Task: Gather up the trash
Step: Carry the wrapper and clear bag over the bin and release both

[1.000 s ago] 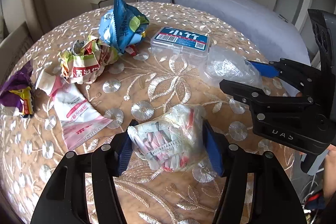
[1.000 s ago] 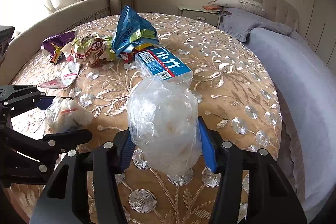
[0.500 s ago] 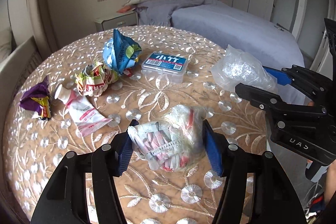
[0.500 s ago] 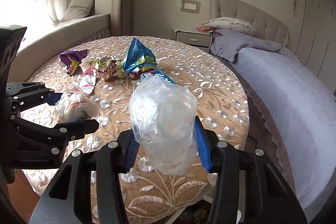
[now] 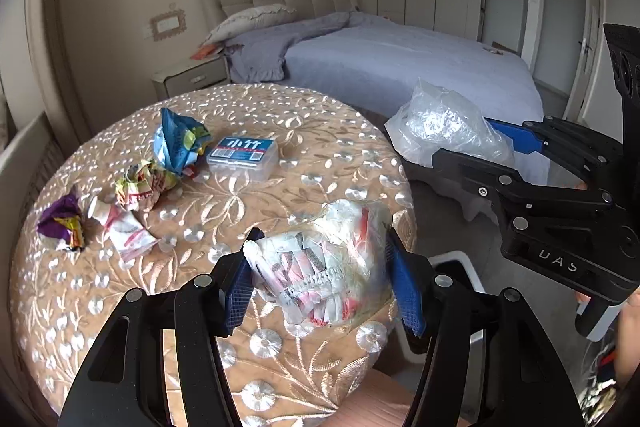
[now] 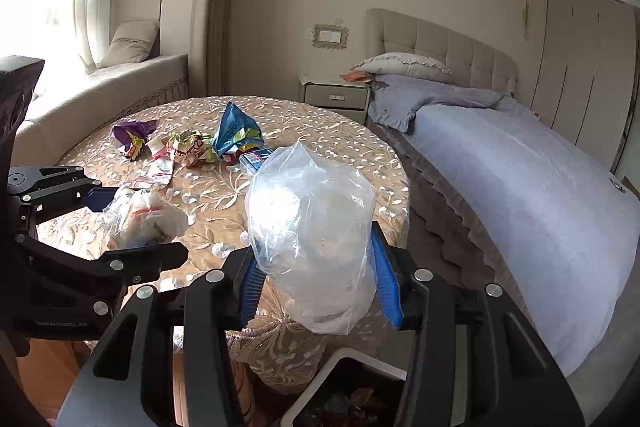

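Your left tongs (image 5: 320,279) are clamping a crumpled clear packet of red-and-white wrappers (image 5: 316,267) between the blue pads, and your right tongs (image 6: 314,275) are squeezing a clear plastic bag (image 6: 310,235) the same way. You are holding both pieces in the air near the desk's (image 5: 240,367) edge. Below the right tongs, a white-rimmed bin (image 6: 352,391) is showing at the bottom of the right wrist view, with scraps already inside.

The clear bag is standing tall above the pads and looks slippery, so it could be slipping out if you tilt or swing it. Released off-centre, either light piece could be drifting past the rim onto the floor.

Further out on the desk, more trash is waiting: a blue snack bag (image 5: 178,143), a crumpled wrapper (image 5: 138,187), a pink-and-white sachet (image 5: 128,233) and a purple wrapper (image 5: 62,223). The blue-labelled plastic box (image 5: 244,153) beside them may not be trash.
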